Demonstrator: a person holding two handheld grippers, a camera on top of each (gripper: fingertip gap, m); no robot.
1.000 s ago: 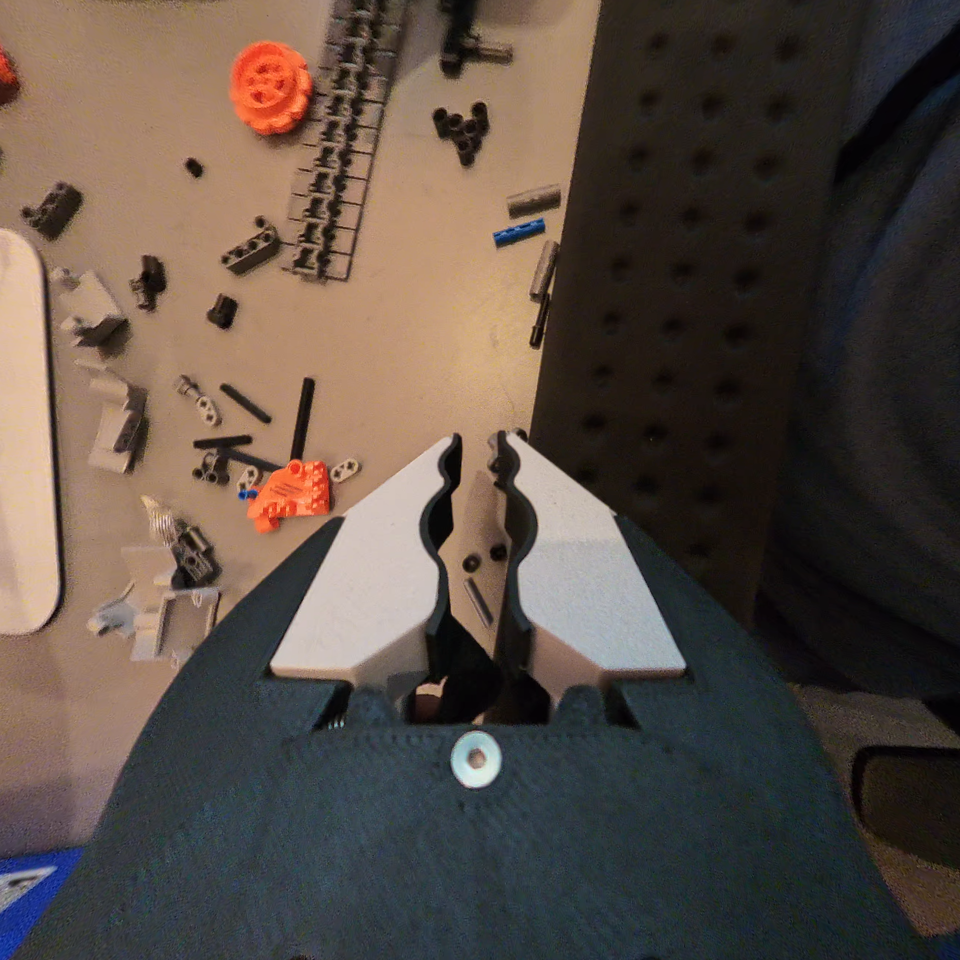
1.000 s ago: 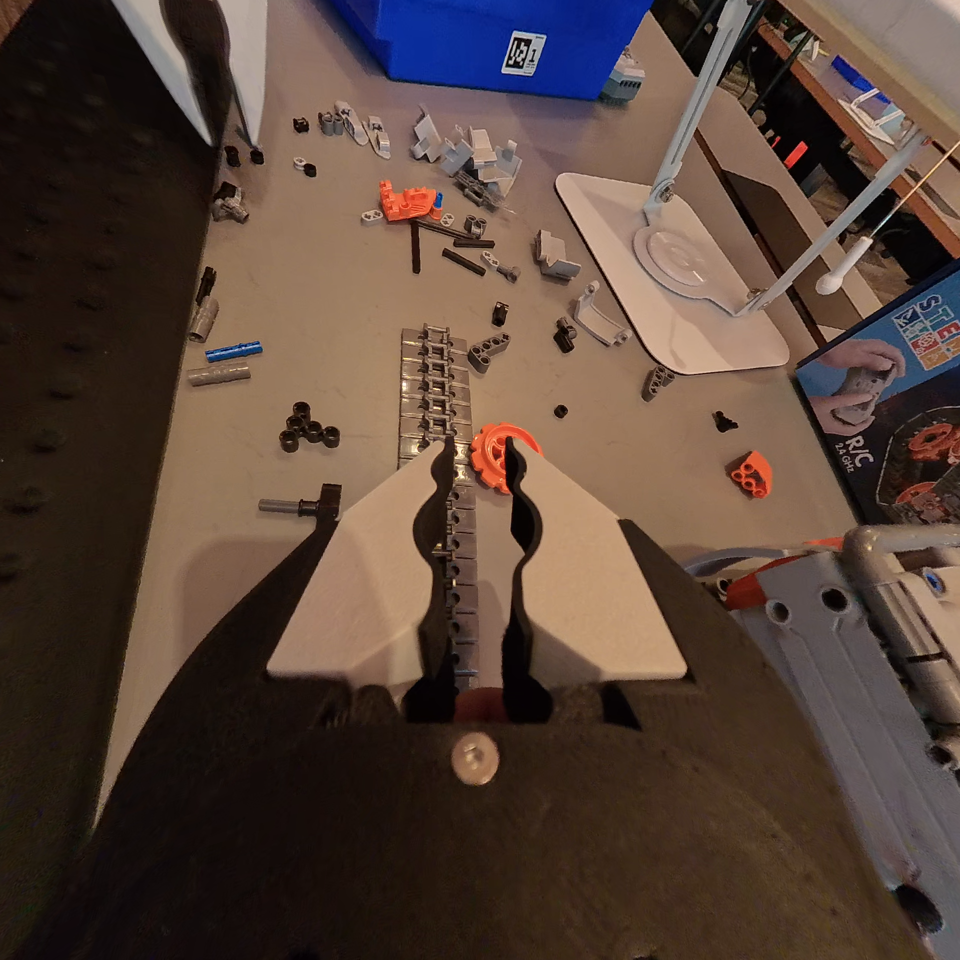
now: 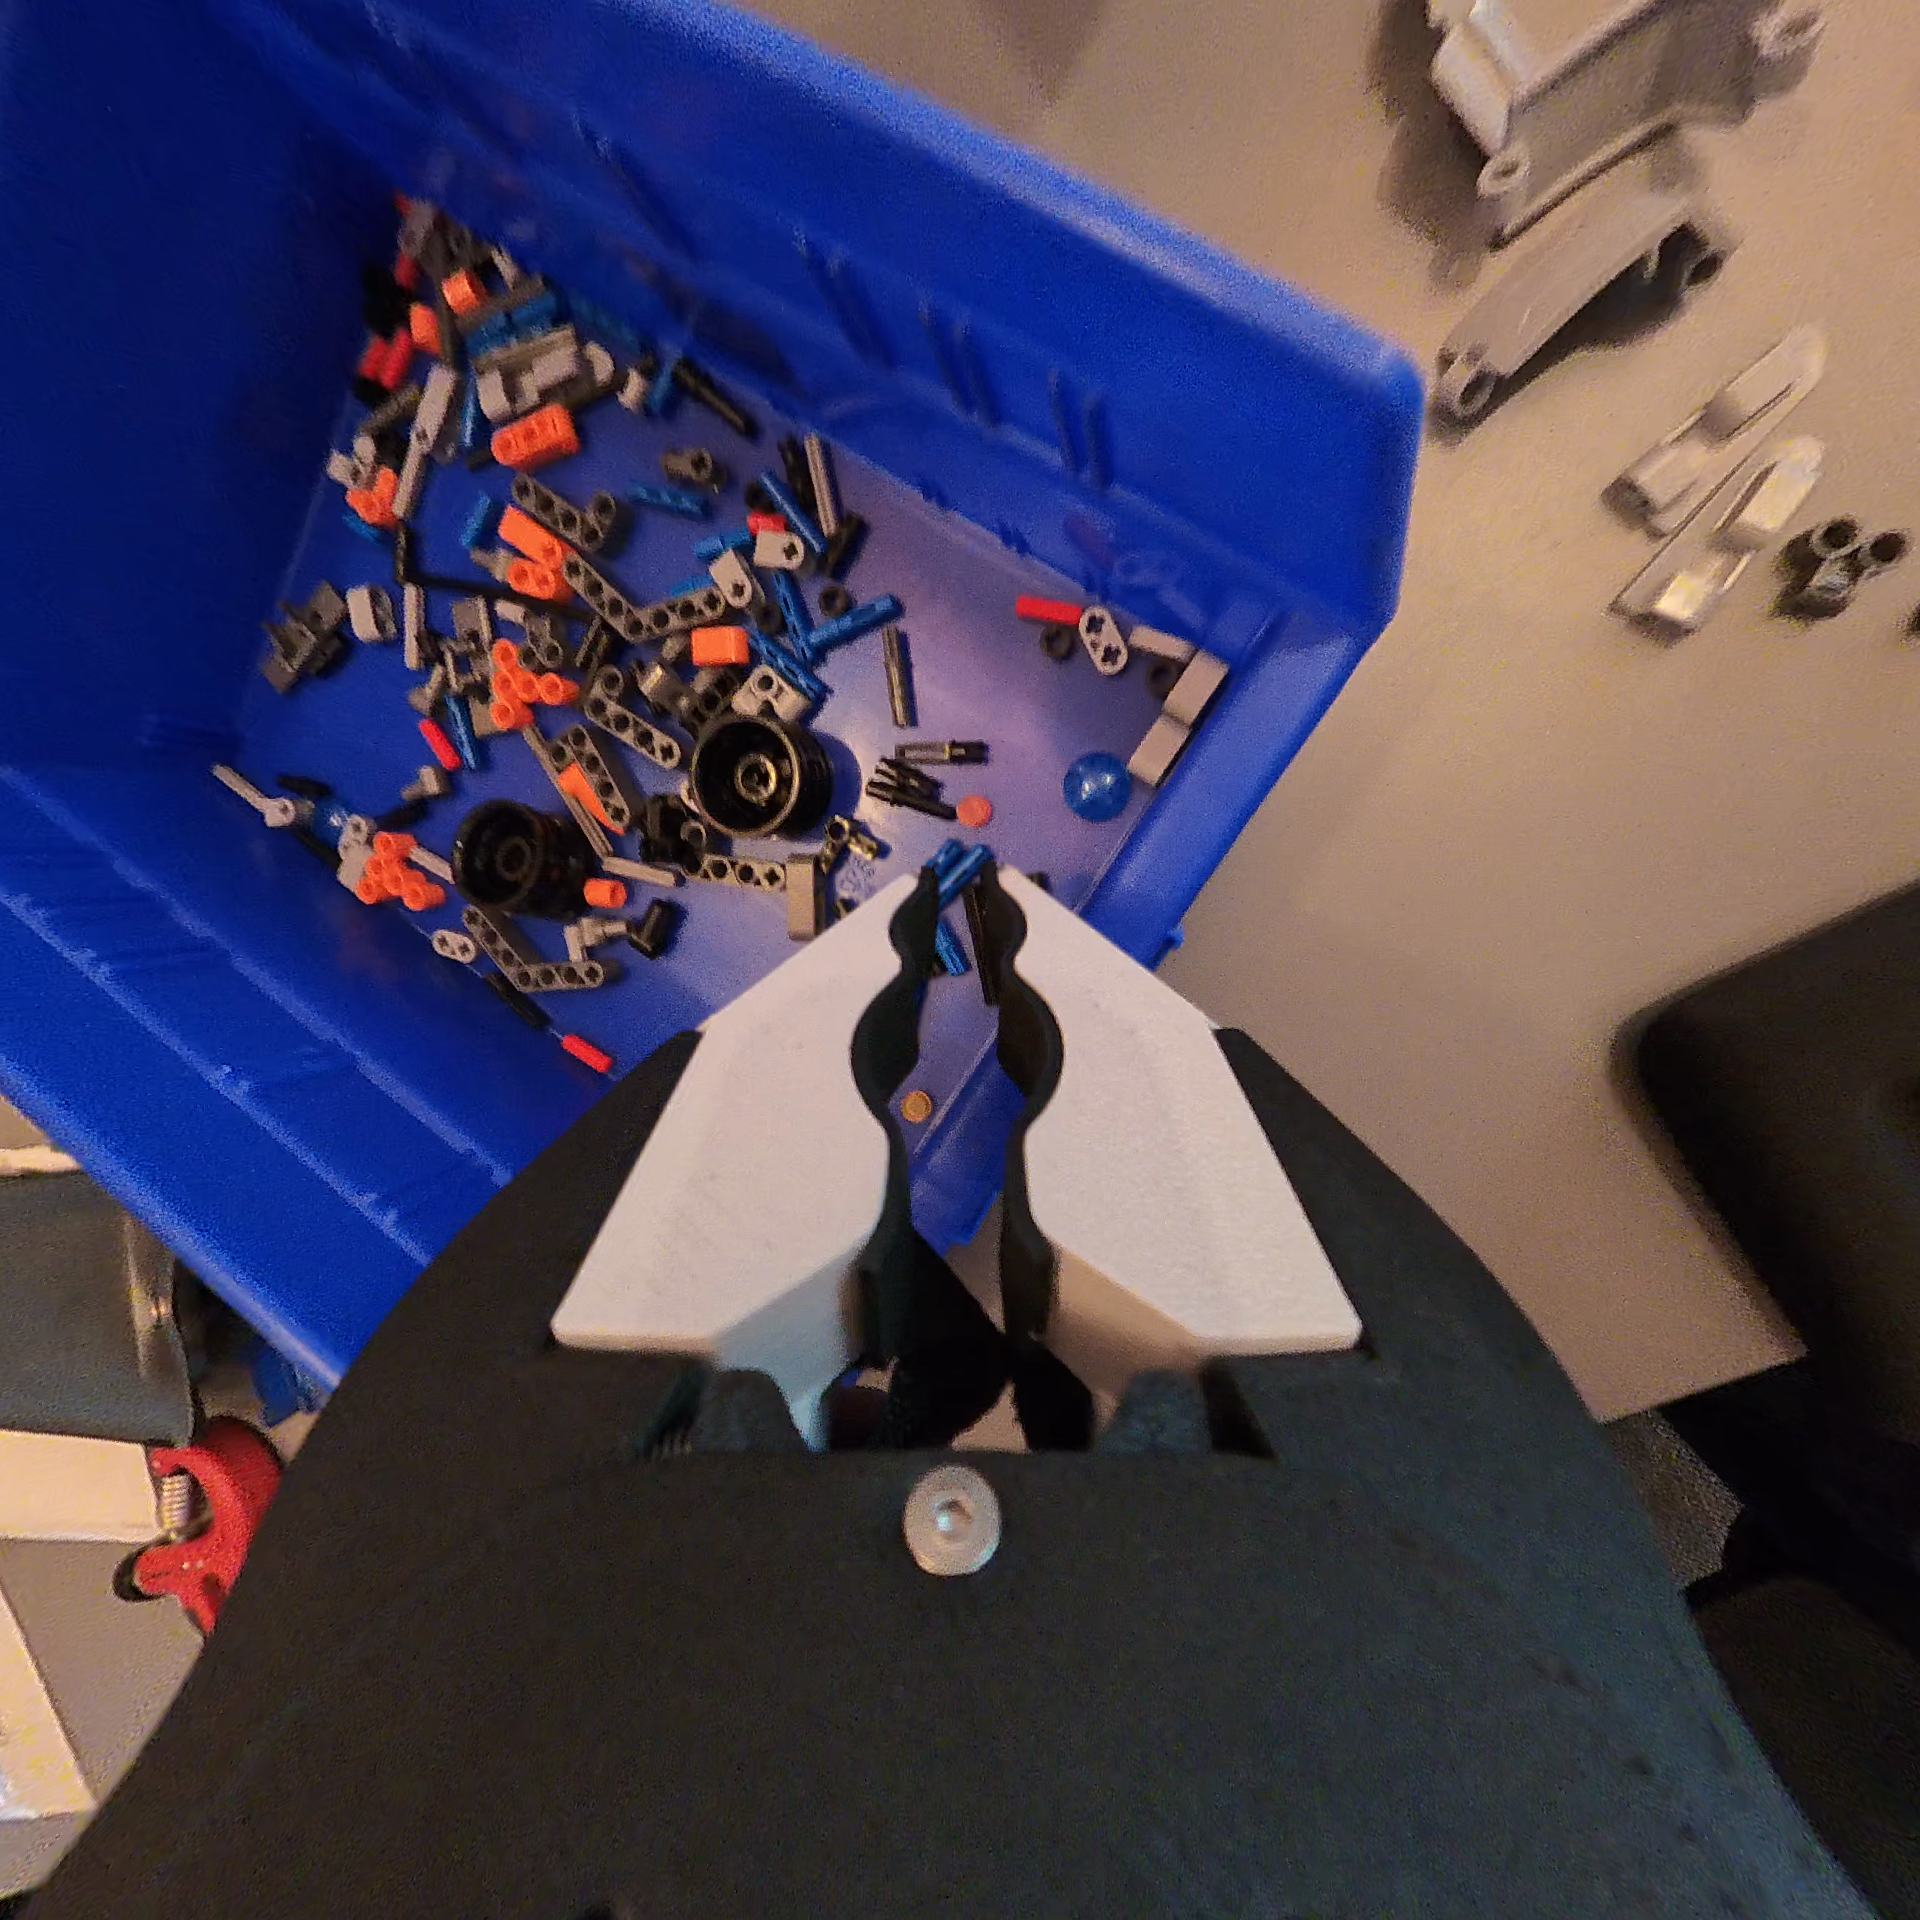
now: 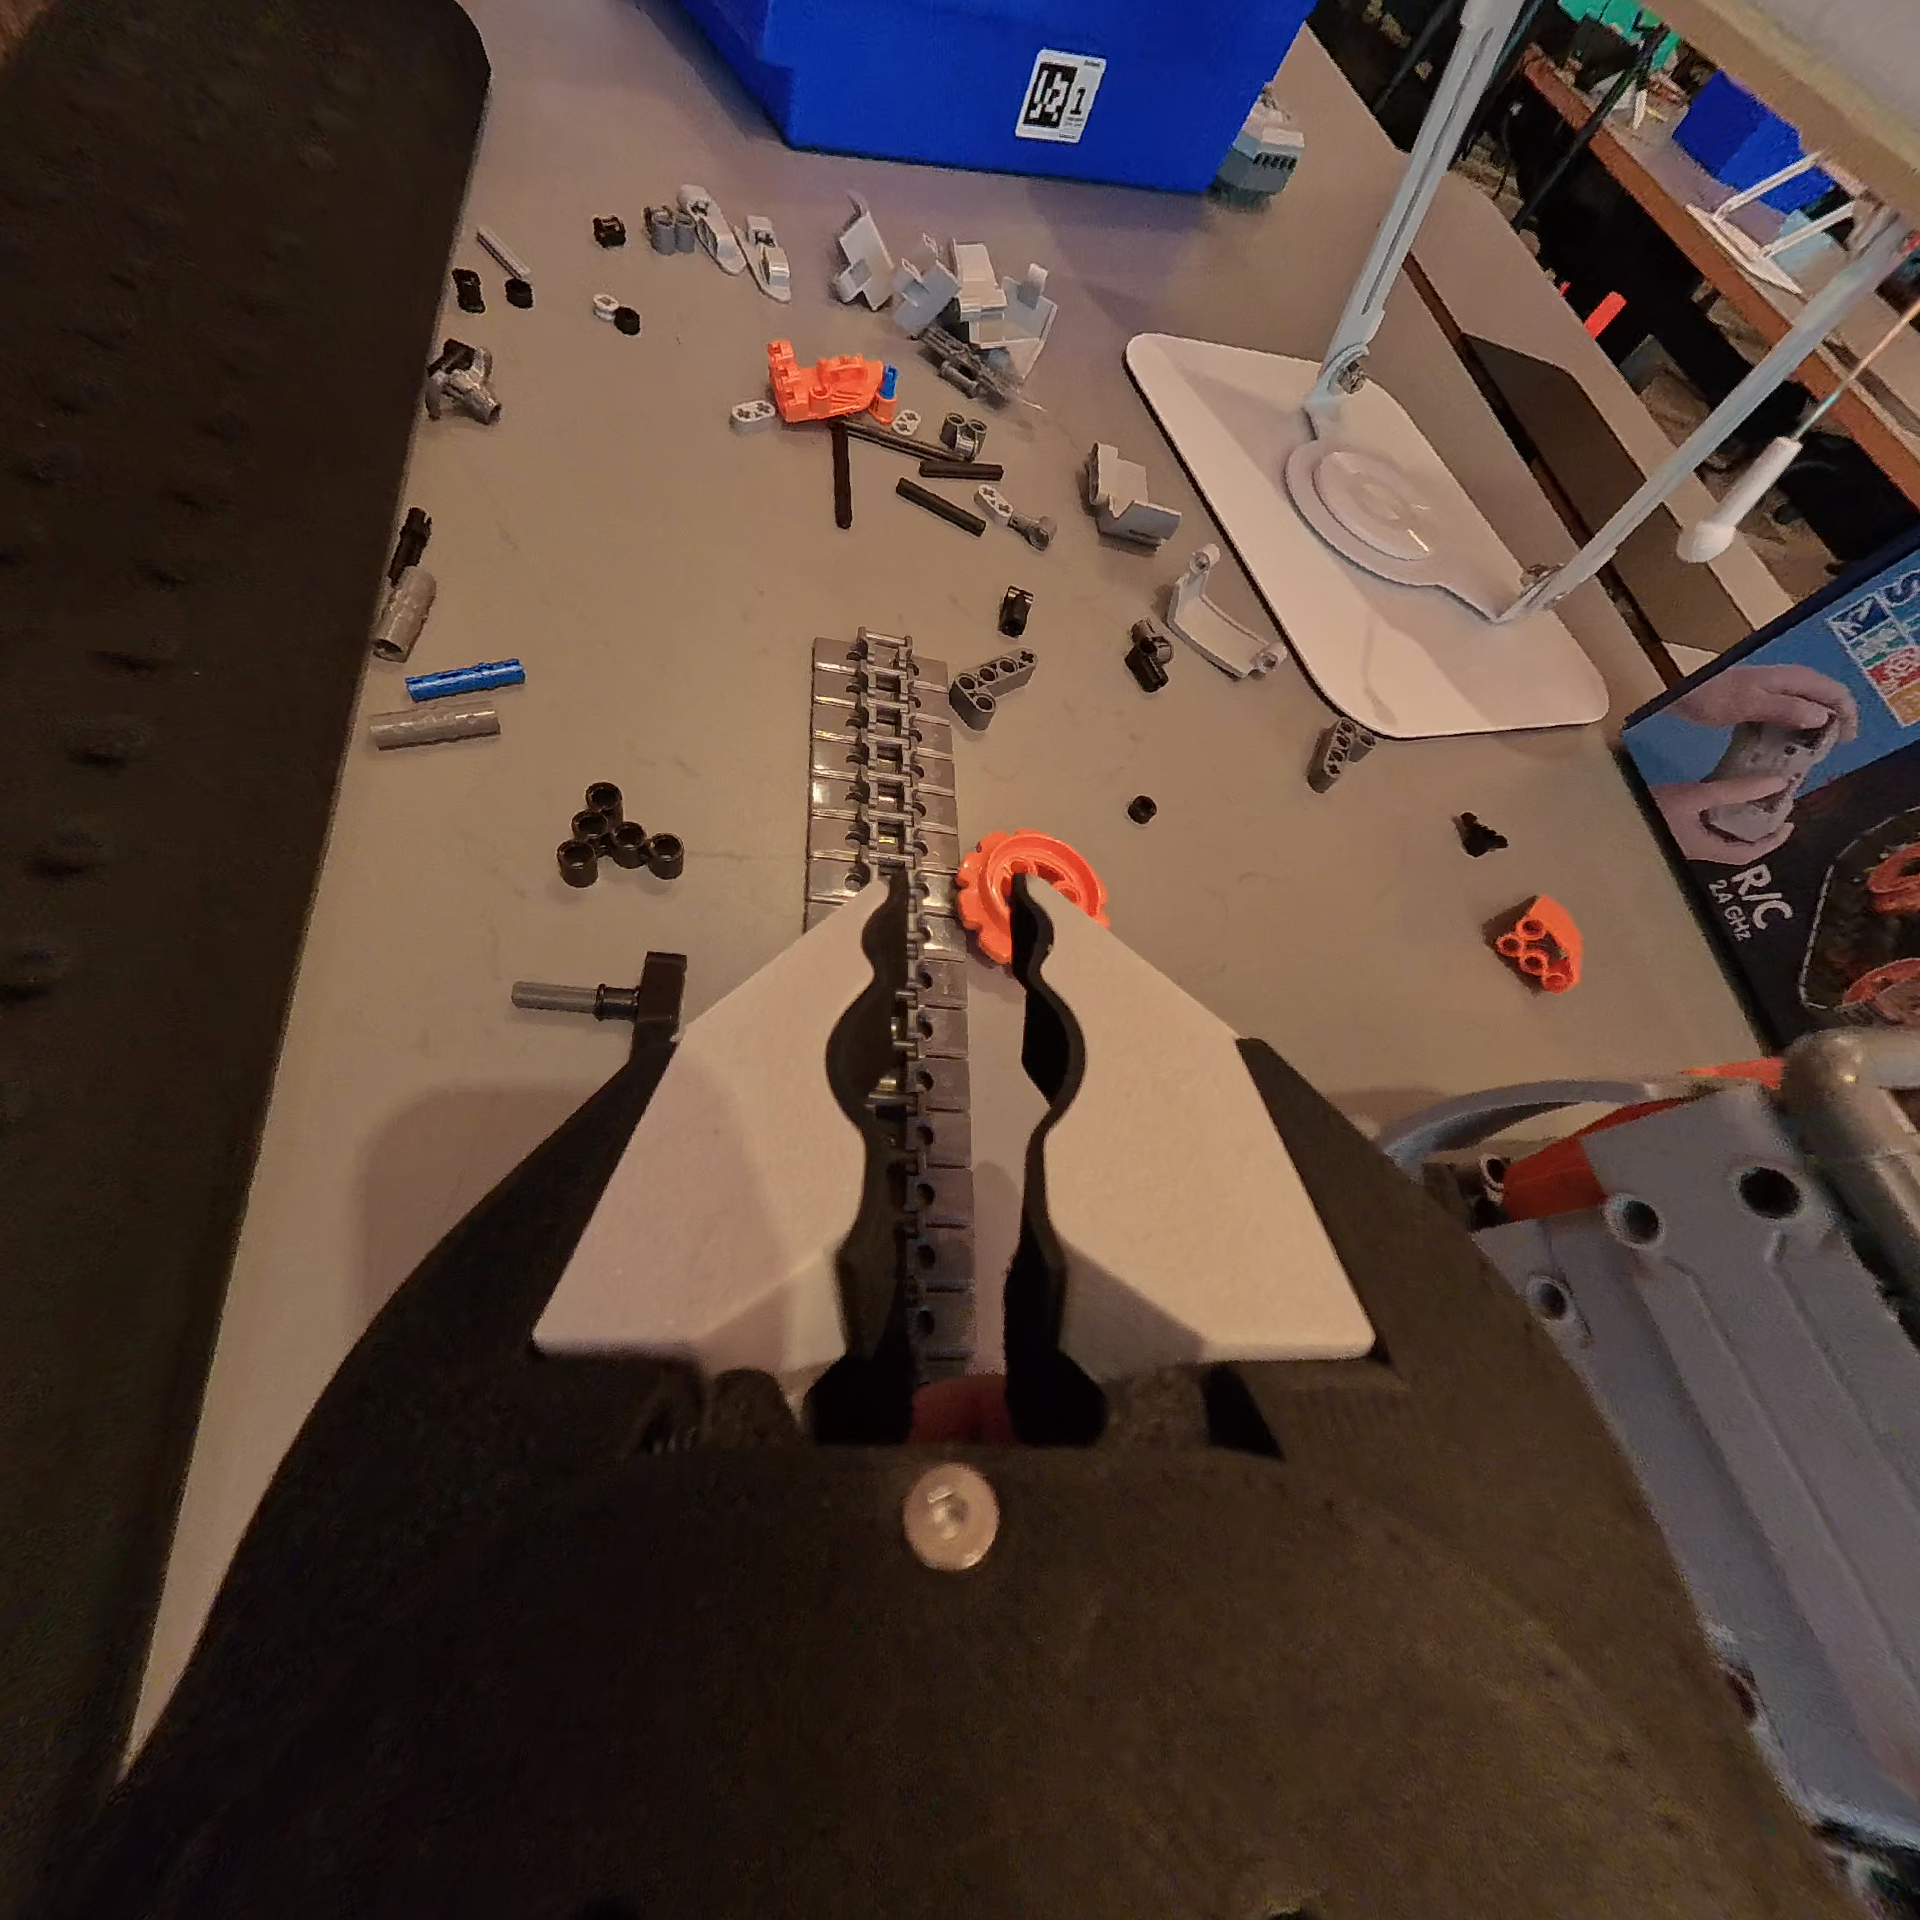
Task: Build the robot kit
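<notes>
My left gripper [image 3: 956,878] hangs over the near right corner of a blue bin [image 3: 1382,499]. Its jaws stand a little apart and I see nothing gripped between them; small blue and black pins on the bin floor show through the gap. The bin holds several loose building pieces, two black wheels [image 3: 758,774] and a blue ball [image 3: 1096,787]. My right gripper [image 4: 961,894] is slightly open and empty, above a grey track chain [image 4: 883,748] that lies flat on the table. Its right fingertip is over an orange gear [image 4: 1039,862].
Loose parts lie across the table: an orange bracket [image 4: 826,384], a blue pin [image 4: 462,681], a small orange piece [image 4: 1538,940]. A black mat [image 4: 187,520] is on the left. A white lamp base [image 4: 1382,540], a printed box [image 4: 1818,748] and a grey model [image 4: 1714,1351] are on the right. The left gripper's tips are roughly 45 centimetres from the right gripper's. To the grey track chain [image 4: 883,748]: right tips about 7 centimetres, left tips about 40 centimetres.
My left gripper has swung from the table and black mat to over the blue bin, and the grey piece seen between its jaws is gone. The right gripper has barely moved.
</notes>
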